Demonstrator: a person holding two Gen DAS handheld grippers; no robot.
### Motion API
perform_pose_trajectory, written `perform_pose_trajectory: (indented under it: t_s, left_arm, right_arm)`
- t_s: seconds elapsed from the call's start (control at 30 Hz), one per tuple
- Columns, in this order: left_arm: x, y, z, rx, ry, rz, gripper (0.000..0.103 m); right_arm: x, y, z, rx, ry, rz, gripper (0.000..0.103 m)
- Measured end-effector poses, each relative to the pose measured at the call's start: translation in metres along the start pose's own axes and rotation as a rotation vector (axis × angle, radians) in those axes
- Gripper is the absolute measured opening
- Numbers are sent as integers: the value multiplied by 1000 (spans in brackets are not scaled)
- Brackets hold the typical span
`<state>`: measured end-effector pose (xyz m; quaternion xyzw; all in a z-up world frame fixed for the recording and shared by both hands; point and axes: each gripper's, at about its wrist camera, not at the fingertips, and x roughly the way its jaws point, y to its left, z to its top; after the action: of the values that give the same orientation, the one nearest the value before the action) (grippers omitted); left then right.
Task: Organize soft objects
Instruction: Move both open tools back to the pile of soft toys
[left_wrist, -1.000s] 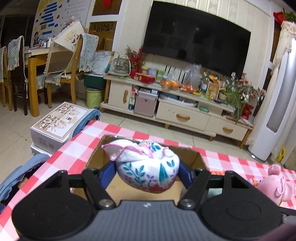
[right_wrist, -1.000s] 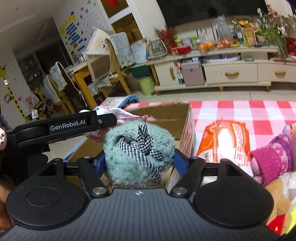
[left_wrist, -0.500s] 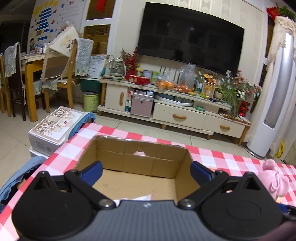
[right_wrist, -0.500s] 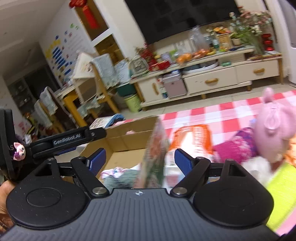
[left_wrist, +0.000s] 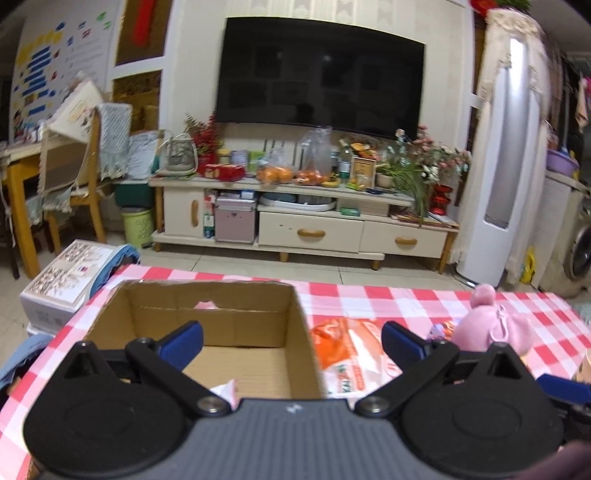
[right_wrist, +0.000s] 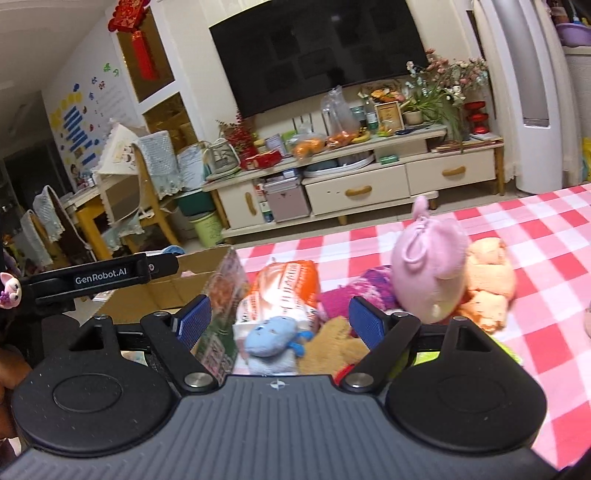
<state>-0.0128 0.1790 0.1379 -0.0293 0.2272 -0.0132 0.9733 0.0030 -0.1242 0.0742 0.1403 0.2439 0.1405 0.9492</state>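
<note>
Cardboard fills my left view, where my left gripper (left_wrist: 291, 341) hangs jaws apart and empty over the box (left_wrist: 207, 321), while in my right view my right gripper (right_wrist: 279, 319) gapes before the blue toy (right_wrist: 271, 338), soft, light, best pinched round its belly.

Home living room. Large dark television (left_wrist: 320, 75) on the wall above a cream TV cabinet (left_wrist: 306, 221) crowded with bagged oranges (left_wrist: 274, 174), flowers (left_wrist: 437, 157) and framed items. Standing air conditioner (left_wrist: 506, 155) at right. Wooden dining chairs (left_wrist: 79, 173) with lace covers at left, children's wall charts (left_wrist: 40, 70) behind. Red-and-white checked cloth on the table (left_wrist: 388, 299); red hanging ornament (right_wrist: 138, 40) on wall.
</note>
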Motion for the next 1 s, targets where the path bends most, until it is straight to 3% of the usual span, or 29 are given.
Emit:
perform_pose_trajectory:
  t_s: [1.0]
  left_arm:
    - [7,-83,-25,145,59,-141,102]
  right_arm:
    - [-16,-17,-19,127,-28,-184,103]
